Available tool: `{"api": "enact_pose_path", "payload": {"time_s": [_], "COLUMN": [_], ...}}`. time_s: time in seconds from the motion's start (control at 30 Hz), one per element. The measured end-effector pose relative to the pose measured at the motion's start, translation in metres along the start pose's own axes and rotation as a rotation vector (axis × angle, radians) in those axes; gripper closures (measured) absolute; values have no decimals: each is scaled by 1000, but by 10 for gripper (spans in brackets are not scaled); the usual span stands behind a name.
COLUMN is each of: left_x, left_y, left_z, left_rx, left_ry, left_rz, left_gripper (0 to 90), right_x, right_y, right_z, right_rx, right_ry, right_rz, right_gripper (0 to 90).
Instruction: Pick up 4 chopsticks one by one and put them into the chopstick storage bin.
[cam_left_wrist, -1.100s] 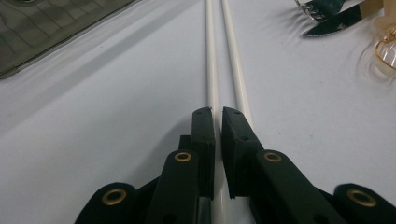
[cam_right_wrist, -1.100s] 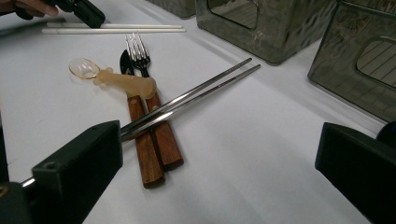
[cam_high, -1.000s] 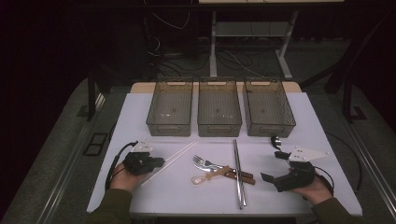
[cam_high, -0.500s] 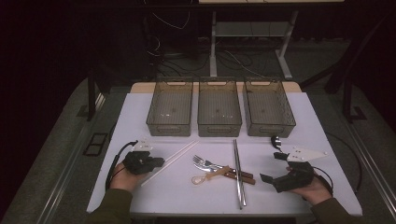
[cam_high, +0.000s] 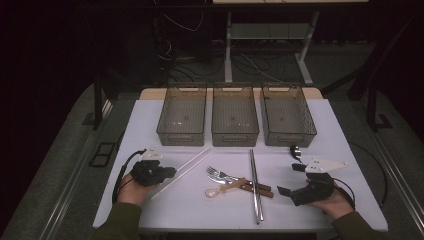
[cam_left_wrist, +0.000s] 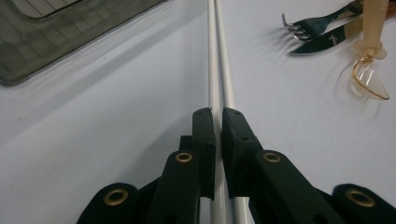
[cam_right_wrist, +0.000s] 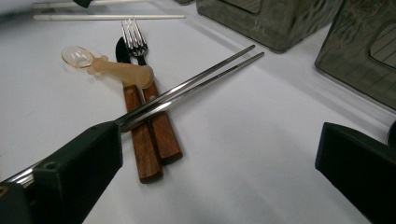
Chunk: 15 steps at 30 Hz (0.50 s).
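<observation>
Barely started here: left gripper (cam_left_wrist: 218, 114) is pinching the white chopsticks (cam_left_wrist: 219, 70) still lying on the table (cam_high: 345, 145), right gripper (cam_right_wrist: 219, 154) is sitting spread wide, all three bins (cam_high: 235, 134) are waiting empty.

The right tongs (cam_right_wrist: 219, 163) are seen with the two black jaws set wide apart, nothing pressed between them. Just past the left jaw, a pair of steel chopsticks (cam_right_wrist: 196, 84) is laid slantwise across two wooden handles, those of a fork (cam_right_wrist: 140, 60) and a knife (cam_right_wrist: 122, 60). A pale spoon (cam_right_wrist: 109, 64) with a clear bowl is rested over both. White chopsticks (cam_right_wrist: 107, 17) are seen far off on the white table (cam_right_wrist: 243, 154); one may be partly hidden. Smoky bins (cam_right_wrist: 289, 21) are stood beyond.
</observation>
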<state>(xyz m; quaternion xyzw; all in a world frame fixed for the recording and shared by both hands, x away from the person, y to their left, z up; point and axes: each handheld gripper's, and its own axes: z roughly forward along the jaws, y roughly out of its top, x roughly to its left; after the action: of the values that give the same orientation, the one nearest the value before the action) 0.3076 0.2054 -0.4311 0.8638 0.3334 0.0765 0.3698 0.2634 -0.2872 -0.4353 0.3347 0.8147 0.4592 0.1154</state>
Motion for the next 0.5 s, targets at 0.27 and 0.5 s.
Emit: {"api": "enact_pose_path", "payload": {"time_s": [0.27,0.5], "left_x": [-7,-6], "left_y": [6,10], "left_z": [-6,-11], "left_rx": [-36,-66], "left_ry": [-16,-18], "left_rz": [-34,-28], "left_gripper": [842,842], "right_x": [0,-1], "right_y": [0,0], "right_z": [0,0], "right_rx": [-1,0], "right_ry": [0,-2], "right_rz": [2,3], "right_gripper": [8,8]}}
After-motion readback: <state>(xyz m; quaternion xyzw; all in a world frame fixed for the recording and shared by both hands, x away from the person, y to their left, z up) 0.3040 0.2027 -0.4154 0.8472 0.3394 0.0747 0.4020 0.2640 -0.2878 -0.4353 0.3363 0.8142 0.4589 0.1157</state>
